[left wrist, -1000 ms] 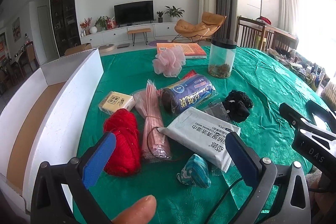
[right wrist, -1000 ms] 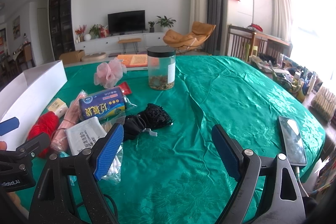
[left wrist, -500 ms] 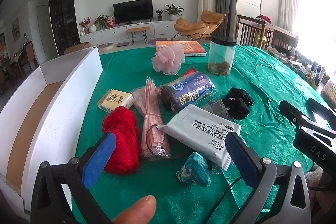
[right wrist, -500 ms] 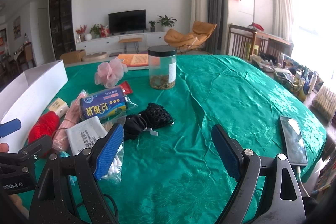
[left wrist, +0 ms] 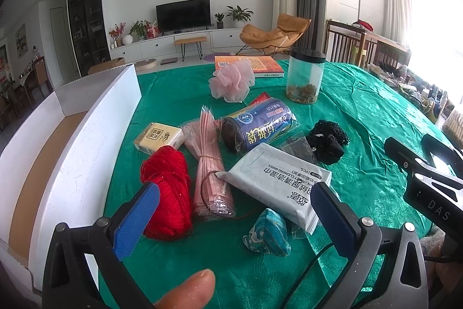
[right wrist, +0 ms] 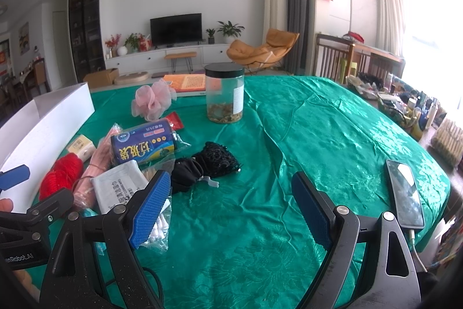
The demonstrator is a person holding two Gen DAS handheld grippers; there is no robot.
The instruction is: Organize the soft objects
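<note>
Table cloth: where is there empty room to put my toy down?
Bare green cloth lies between the black mesh bundle, the jar and the phone. It is crowded beside the white box: red yarn, pink packet and wipes pack lie close together.

My pads (left wrist: 136, 222) are blue on black arms. The cloth (right wrist: 303, 135) is shiny green with a woven flower pattern. I see red yarn (left wrist: 167, 193), a pink puff (left wrist: 231, 81), a white wipes pack (left wrist: 277, 184) with dark print, a blue roll (left wrist: 257, 126) with yellow letters, a teal wave-patterned pouch (left wrist: 269, 233), black lace (right wrist: 217, 158), a white box (left wrist: 86, 141)
</note>
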